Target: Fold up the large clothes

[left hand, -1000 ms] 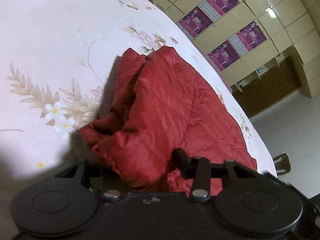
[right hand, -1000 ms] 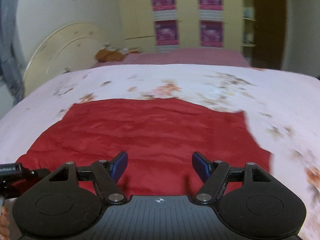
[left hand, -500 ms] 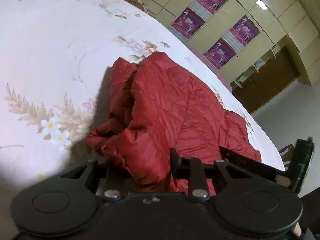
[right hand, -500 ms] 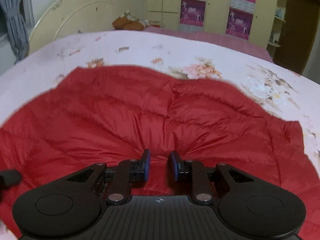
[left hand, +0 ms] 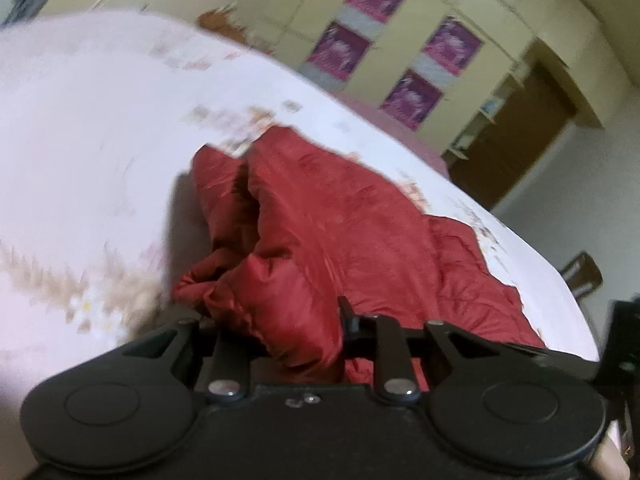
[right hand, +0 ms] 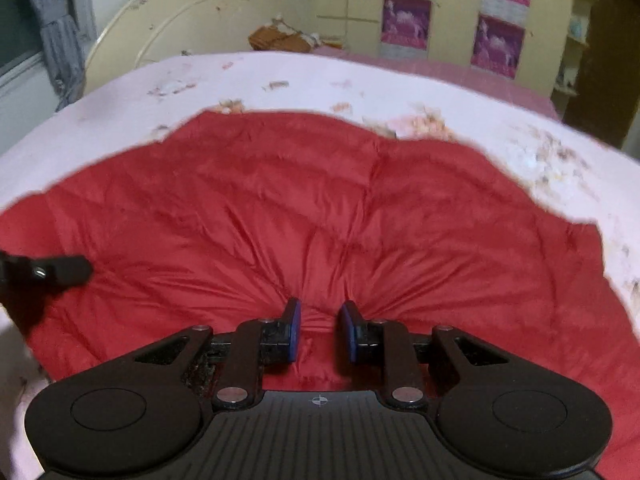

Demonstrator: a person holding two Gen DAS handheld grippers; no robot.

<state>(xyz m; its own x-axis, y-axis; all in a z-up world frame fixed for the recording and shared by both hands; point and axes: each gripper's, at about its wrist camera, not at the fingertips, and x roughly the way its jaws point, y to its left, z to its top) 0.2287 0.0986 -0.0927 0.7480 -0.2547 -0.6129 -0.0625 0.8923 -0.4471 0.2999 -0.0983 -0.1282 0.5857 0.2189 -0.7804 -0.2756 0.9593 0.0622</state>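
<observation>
Right wrist view: my right claw [right hand: 319, 330] is narrowed onto a pinch of the red quilted jacket [right hand: 304, 216], puckers fanning from its blue pads [right hand: 295, 334]. My left claw [left hand: 280, 344] is closing on a bunched fold of it. It lies on the floral bed [left hand: 92, 140].

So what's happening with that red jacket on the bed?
A person is folding a red padded jacket on a bed covered with a floral sheet, using a hand-held gripper in each hand. The right gripper has pinched a bunch of fabric near the jacket's near edge, with creases fanning out from the pinch. The left gripper grips a puffy fold at the jacket's other side, which is bunched up off the sheet. The fold itself is not yet made.
</observation>
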